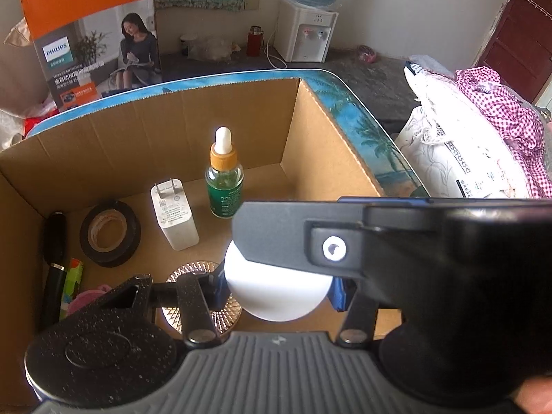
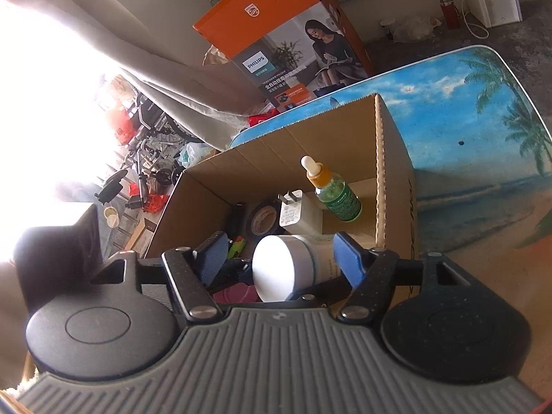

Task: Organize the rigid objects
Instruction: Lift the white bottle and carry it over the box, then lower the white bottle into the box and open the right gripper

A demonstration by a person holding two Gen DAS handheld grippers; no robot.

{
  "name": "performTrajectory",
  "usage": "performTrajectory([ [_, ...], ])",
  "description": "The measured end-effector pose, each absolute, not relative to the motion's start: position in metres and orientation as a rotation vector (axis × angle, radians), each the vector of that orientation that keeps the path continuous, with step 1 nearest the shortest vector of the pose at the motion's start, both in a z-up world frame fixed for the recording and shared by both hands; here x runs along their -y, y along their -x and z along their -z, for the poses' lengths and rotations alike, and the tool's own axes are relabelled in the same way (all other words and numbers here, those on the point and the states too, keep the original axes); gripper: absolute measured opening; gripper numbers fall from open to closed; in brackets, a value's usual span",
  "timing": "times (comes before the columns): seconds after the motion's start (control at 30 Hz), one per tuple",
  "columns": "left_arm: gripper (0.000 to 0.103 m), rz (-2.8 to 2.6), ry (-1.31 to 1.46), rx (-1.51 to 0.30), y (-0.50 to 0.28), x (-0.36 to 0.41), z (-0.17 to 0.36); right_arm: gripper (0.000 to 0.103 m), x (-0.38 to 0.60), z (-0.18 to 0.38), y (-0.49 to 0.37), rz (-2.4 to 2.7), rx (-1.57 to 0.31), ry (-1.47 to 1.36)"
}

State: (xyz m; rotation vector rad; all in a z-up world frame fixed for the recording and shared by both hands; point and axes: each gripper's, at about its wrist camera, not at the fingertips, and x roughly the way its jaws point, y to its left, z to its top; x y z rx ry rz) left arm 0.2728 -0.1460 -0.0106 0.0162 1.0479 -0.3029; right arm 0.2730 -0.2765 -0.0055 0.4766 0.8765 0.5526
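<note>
An open cardboard box [image 1: 331, 145] stands on a beach-print table [image 2: 465, 145]. Inside it are a green dropper bottle [image 1: 224, 186], a white charger plug [image 1: 174, 215], a black tape roll [image 1: 110, 233], a black pen [image 1: 55, 258] and a ribbed glass lid [image 1: 200, 296]. My left gripper [image 1: 276, 286] is shut on a white jar [image 1: 276, 293], low inside the box. In the right wrist view the same white jar [image 2: 286, 269] lies between the blue pads of my right gripper [image 2: 283, 258]; the right pad [image 2: 348, 262] touches it, the left pad stands apart.
A Philips carton [image 1: 93, 41] stands behind the table. A water dispenser [image 1: 303, 31] and a red flask [image 1: 254, 41] are on the floor at the back. Bags and checked cloth [image 1: 490, 110] lie to the right. A pink item [image 1: 89, 296] and a colourful stick [image 1: 72, 283] lie in the box.
</note>
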Motion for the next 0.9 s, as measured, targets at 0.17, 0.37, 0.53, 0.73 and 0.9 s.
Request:
performTrajectory([
  [0.17,0.054,0.298,-0.006,-1.066,-0.278,0.143,0.01,0.077,0.278,0.004,-0.277,-0.526,-0.866,-0.472],
  [0.37,0.055,0.297,0.002,-1.051,-0.28,0.143,0.007,0.079,0.286,0.005,-0.278,-0.519,-0.85,-0.501],
  [0.53,0.057,0.301,0.0,-1.035,-0.281,0.149,0.005,0.079,0.29,0.002,-0.276,-0.507,-0.827,-0.516],
  [0.73,0.057,0.31,0.008,-1.018,-0.28,0.151,0.001,0.079,0.296,-0.001,-0.272,-0.496,-0.807,-0.544],
  [0.9,0.064,0.311,0.021,-0.969,-0.264,0.141,-0.014,0.079,0.305,-0.012,-0.264,-0.485,-0.771,-0.554],
])
